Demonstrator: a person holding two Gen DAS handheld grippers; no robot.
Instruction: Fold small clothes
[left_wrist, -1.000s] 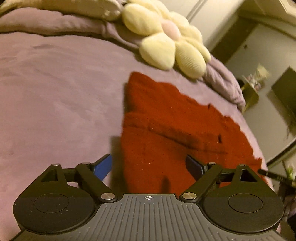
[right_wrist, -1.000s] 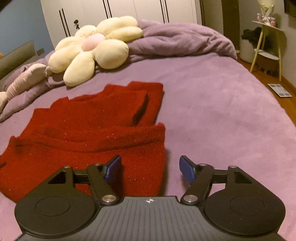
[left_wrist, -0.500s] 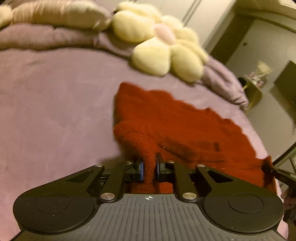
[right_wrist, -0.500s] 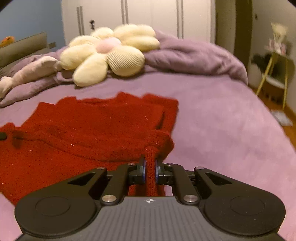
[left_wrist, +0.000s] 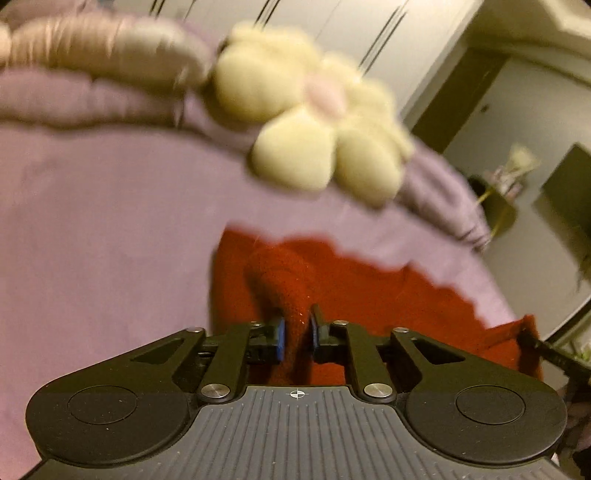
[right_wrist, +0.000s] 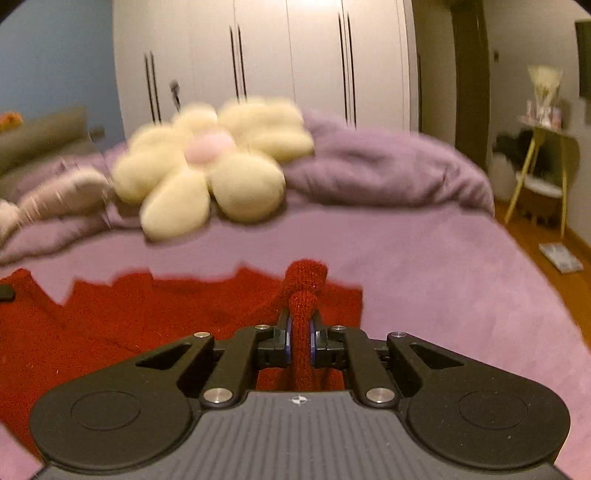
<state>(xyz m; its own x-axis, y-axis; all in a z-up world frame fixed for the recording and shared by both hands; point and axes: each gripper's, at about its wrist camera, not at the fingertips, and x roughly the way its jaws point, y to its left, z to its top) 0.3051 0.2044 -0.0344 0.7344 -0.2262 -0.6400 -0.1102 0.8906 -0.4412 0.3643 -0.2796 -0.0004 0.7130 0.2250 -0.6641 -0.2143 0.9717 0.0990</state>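
The red knitted garment (right_wrist: 147, 317) lies on the purple bed (right_wrist: 443, 266). The left tool (left_wrist: 294, 334), its jaws opening, and the right tool (right_wrist: 300, 341) each clamp a raised edge; open bed surrounds it.

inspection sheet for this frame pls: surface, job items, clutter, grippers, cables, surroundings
Surface: purple bedspread, soft, lightly wrinkled.
Job's things: one red knitted garment lying on the bedspread, near edge pinched up at two places.
Clutter: cream flower-shaped plush cushion and bunched purple duvet beyond the garment, not touching it.
Grippers: left gripper has a fold of the garment pinched between its blue pads, jaws opening slightly; right gripper shut on another fold.
Cables: nothing seen.
Surroundings: white wardrobe doors, yellow-legged side table, wooden floor; views motion-blurred.
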